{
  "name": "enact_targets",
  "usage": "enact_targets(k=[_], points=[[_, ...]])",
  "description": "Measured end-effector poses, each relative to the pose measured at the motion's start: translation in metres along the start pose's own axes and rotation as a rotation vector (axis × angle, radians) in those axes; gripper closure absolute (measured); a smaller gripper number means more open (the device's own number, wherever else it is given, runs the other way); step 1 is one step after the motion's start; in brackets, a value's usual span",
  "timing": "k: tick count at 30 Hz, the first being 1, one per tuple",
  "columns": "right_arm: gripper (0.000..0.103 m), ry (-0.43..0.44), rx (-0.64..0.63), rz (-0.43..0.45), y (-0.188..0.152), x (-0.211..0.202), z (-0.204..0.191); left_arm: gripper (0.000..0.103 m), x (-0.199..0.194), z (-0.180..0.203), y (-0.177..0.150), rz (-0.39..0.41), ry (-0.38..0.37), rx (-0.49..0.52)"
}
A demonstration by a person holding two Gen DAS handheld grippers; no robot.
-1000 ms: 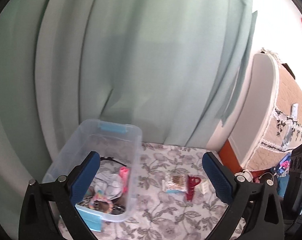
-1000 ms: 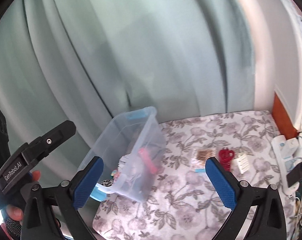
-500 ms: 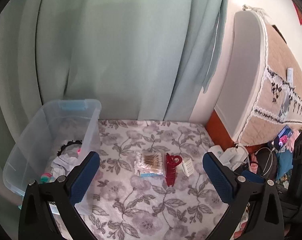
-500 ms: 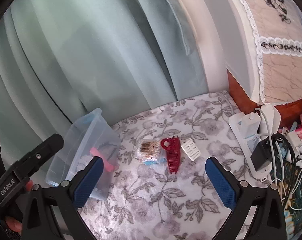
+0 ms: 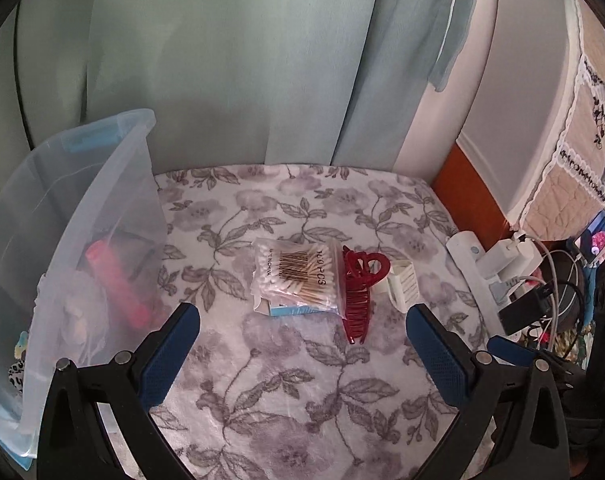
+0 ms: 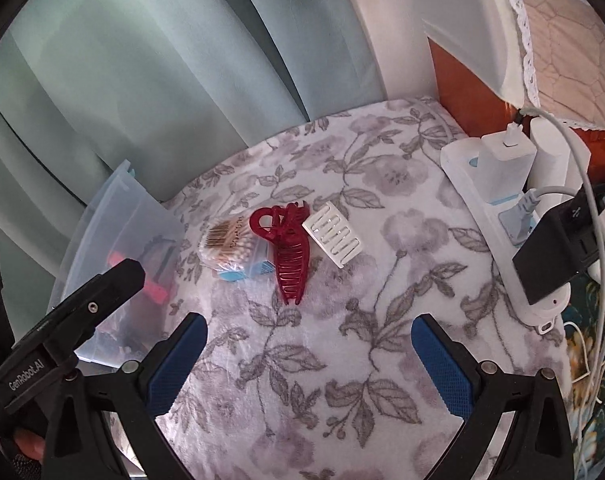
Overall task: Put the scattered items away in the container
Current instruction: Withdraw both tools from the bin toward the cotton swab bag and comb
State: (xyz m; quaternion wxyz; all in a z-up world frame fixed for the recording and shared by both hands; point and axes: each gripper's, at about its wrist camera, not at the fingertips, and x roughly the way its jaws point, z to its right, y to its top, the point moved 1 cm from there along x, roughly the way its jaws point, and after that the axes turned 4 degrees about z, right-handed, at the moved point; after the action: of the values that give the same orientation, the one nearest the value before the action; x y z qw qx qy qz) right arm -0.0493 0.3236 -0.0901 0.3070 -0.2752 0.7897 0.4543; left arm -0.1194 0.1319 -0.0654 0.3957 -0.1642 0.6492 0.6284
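Three loose items lie touching in a row mid-surface on the grey floral blanket (image 5: 302, 380): a clear bag of cotton swabs (image 5: 296, 280), a dark red plastic claw hair clip (image 5: 358, 292) and a small white slotted plastic piece (image 5: 402, 286). Your left hand-held gripper (image 5: 302, 344) and right hand-held gripper (image 6: 308, 354) both hover spread wide and empty. Beside the blanket's left edge stands the clear plastic storage bin (image 5: 114, 200), already holding things.
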Motion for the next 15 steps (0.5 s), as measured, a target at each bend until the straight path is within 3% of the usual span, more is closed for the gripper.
enact_targets(k=[5, 15], points=[[0.0, -0.041, -0.006, -0.018, 0.007, 0.022, 0.008, 0.0, 0.027, -0.004, 0.004, -0.032, 0.027, 0.012], [0.003, -0.078, -0.032, -0.035, 0.022, 0.058, 0.014, 0.001, 0.075, -0.014, 0.008, -0.106, 0.011, -0.021]])
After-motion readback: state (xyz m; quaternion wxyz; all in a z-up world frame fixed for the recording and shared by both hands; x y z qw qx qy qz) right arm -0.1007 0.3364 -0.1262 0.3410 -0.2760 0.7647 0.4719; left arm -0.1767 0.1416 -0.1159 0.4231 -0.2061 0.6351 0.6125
